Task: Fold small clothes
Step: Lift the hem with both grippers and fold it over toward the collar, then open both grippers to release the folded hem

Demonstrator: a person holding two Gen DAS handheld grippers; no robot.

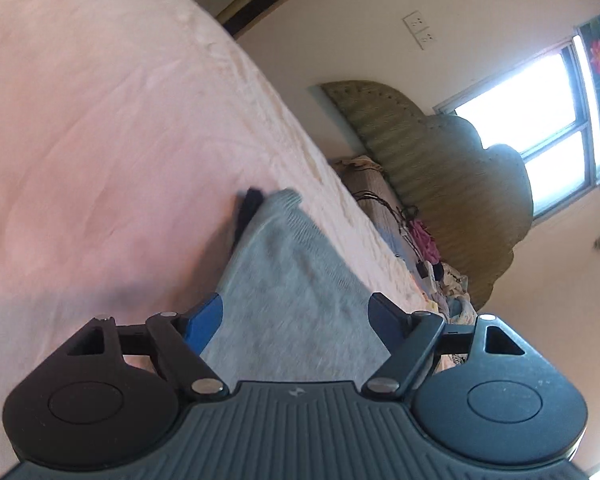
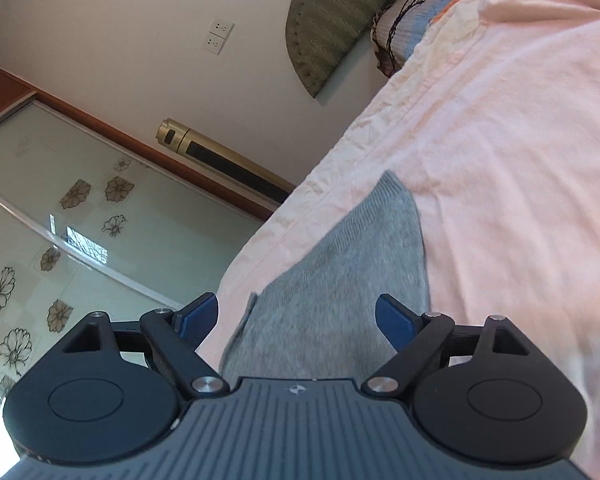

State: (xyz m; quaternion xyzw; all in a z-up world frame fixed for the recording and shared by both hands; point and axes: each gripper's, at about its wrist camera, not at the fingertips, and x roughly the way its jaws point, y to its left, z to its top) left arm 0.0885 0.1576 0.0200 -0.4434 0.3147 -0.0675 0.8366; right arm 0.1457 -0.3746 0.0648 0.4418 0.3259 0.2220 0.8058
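A small grey knitted garment [image 1: 292, 288] lies flat on the pink bedsheet [image 1: 100, 120]. My left gripper [image 1: 296, 312] is open, its blue-padded fingers spread on either side of the garment's near end. A dark object [image 1: 249, 208] pokes out at the garment's far left edge. In the right wrist view the same grey garment [image 2: 340, 280] lies on the sheet [image 2: 520, 160] near the bed's edge. My right gripper [image 2: 296, 316] is open over its near end, holding nothing.
A green padded headboard [image 1: 440, 168] and a window [image 1: 540, 112] are at the far end. Pillows with cables and small items [image 1: 420, 240] lie by the headboard. A gold tower appliance [image 2: 220, 156] and a glass wardrobe door [image 2: 80, 220] stand beside the bed.
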